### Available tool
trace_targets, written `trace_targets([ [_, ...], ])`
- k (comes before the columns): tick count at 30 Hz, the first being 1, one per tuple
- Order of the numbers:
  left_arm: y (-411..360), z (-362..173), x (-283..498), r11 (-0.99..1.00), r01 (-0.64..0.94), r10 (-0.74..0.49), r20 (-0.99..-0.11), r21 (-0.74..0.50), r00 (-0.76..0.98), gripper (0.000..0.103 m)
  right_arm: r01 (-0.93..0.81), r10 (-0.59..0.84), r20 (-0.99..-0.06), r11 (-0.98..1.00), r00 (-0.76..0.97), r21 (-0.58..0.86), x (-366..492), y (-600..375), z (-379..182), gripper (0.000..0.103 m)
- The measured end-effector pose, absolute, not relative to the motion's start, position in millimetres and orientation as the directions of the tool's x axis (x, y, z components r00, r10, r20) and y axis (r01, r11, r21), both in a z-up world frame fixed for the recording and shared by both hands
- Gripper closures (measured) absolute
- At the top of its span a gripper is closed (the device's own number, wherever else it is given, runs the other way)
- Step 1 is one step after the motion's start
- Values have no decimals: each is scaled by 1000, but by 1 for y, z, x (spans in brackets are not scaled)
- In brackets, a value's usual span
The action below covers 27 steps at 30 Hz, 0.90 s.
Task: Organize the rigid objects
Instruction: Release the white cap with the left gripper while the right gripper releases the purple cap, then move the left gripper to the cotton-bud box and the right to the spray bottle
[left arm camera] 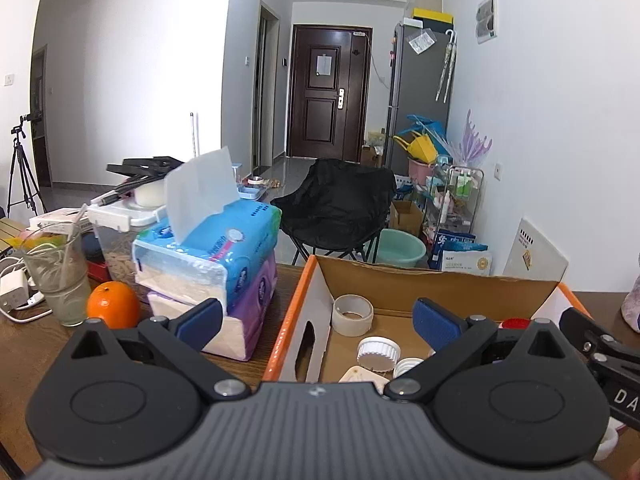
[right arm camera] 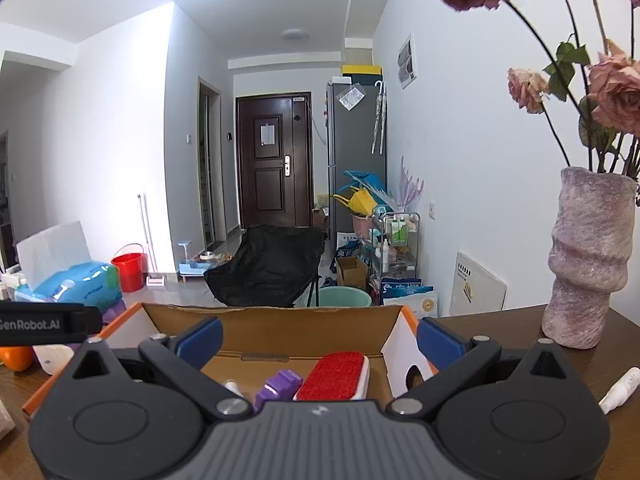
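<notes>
The left gripper is hovering with its blue-padded jaws spread wide and holding nothing. Just below and between them, inside the cardboard box, two ribbed white plastic caps are lying on the brown floor, with a cream flat piece nearer the gripper body. Slightly farther, still between the jaws, a ring of pale tape is standing on its edge. Outside the left jaw, stacked soft tissue packs in glossy blue and purple wrap are sitting with one sheet sticking up; beyond them an orange and a clear glass are resting on the wooden table.

The right gripper is likewise hanging with its jaws apart and empty. Between them, low in the same box, a red fuzzy-faced brush with a white body is lying beside a purple plastic piece. Outside the right jaw a small white tube is lying on the table, and farther off a rough, wavy pink vase is holding dried roses. To the left, a black strap is reading "GenRobot.AI".
</notes>
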<state>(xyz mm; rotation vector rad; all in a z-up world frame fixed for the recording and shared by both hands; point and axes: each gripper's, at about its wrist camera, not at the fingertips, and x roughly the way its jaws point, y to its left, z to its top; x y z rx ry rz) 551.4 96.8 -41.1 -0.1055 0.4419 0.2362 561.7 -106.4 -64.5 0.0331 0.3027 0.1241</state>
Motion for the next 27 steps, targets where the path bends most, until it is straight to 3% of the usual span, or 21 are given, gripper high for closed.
trace_targets([
  [27,115,-41,441,958,-286,242,-445,-35,862,0,-97,107,-299,994,948,50,464,-159,-61,0],
])
